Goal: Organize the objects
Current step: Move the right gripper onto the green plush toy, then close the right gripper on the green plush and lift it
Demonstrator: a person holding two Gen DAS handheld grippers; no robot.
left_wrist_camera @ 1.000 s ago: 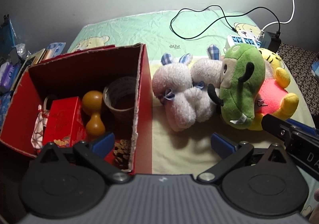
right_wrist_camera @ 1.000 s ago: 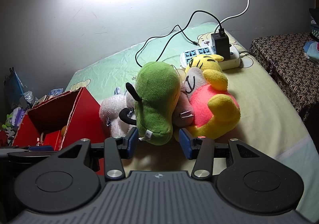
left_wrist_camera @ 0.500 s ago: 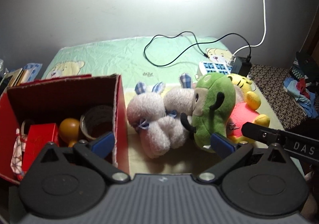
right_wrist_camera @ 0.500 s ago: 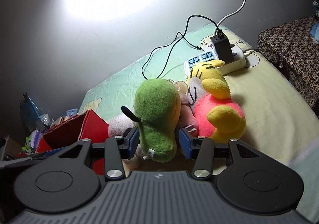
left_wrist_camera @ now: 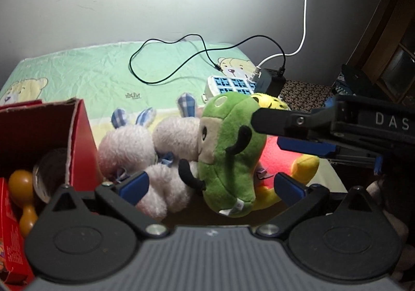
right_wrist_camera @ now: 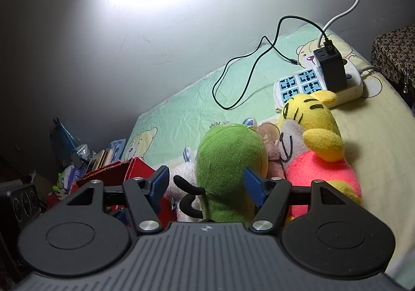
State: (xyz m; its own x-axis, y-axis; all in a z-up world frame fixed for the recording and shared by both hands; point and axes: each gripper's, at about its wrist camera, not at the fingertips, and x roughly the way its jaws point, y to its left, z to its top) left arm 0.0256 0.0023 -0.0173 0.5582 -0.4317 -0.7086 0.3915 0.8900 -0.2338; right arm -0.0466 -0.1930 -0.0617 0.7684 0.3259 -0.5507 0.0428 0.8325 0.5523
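A green plush toy (left_wrist_camera: 228,151) stands between a pale pink plush rabbit (left_wrist_camera: 145,146) and a yellow-and-pink tiger plush (right_wrist_camera: 319,151) on the bed. My right gripper (right_wrist_camera: 207,184) has its blue pads on both sides of the green plush (right_wrist_camera: 228,169) and is shut on it. From the left wrist view the right gripper (left_wrist_camera: 262,133) reaches in from the right at the plush's head. My left gripper (left_wrist_camera: 210,187) is open and empty, low in front of the toys. A red cardboard box (left_wrist_camera: 77,135) stands at left.
The box holds an orange gourd (left_wrist_camera: 22,187), a tape roll and a red packet. A white power strip (right_wrist_camera: 319,86) with black charger and cables lies behind the toys. Books and clutter (right_wrist_camera: 103,156) sit beyond the bed's left edge. A dark patterned cloth (right_wrist_camera: 394,55) lies right.
My right gripper moved in over the green plush and gripped it. My left gripper shifted right, so the red box slid toward the left edge of its view.
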